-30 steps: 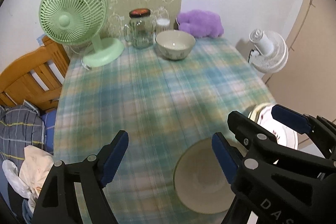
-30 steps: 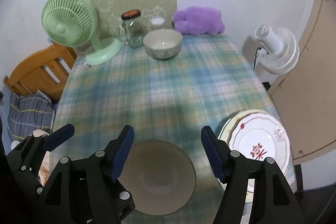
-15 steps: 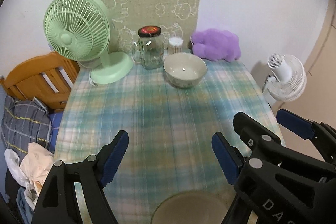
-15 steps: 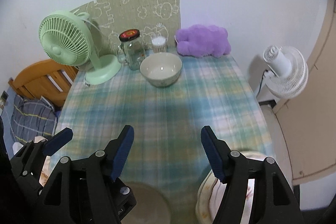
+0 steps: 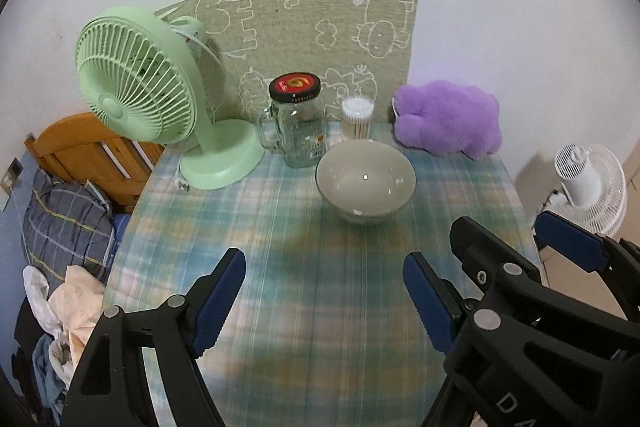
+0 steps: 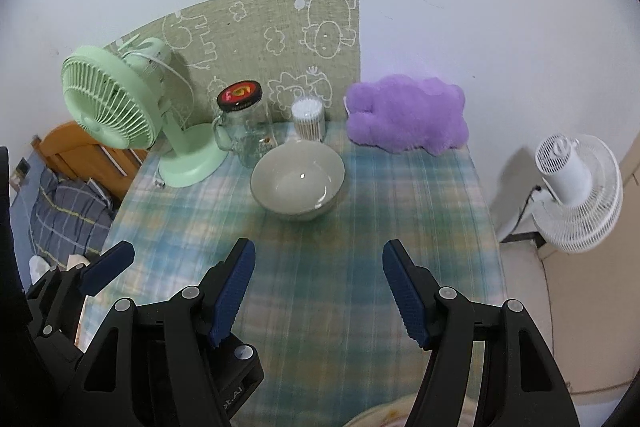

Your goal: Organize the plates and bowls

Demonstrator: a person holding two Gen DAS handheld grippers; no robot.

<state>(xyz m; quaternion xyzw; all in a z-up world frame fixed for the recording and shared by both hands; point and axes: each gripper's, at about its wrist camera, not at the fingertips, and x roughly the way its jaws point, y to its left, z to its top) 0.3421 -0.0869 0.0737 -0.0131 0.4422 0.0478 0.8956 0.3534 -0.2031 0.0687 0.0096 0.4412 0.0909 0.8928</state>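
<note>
Two grippers over one table (image 5: 320, 307) with a blue-green plaid cloth, both aimed at the far wall. Largest item behind the table: a green mat with white cartoon line drawings (image 5: 320, 27), standing against the wall. Off the table's right side stands a white floor fan (image 6: 576, 187); off the left side a wooden bed frame (image 5: 88, 147) with a striped quilt (image 5: 64, 219) and loose clothes lower down. On the table at far left, a green desk fan (image 5: 140, 79), upright on its round base. At far right against the wall, a purple plush toy (image 5: 448, 123). The bowl (image 5: 366, 181) — pale grey-beige, empty, upright — sits on the cloth toward the far end, just in front of a glass mug jar (image 5: 300, 131) with a black and red lid and a clear tub of cotton swabs (image 5: 357, 117). A sliver of a plate rim (image 6: 384, 419) shows at the bottom edge of the right wrist view, near the table's front edge, mostly hidden by the right gripper's frame. Left gripper (image 5: 324, 295): blue pads wide apart, nothing between them, hanging above bare cloth well short of the bowl. Right gripper (image 6: 316, 287): pads also spread with nothing in them — beside the left one, likewise short of the bowl.
</note>
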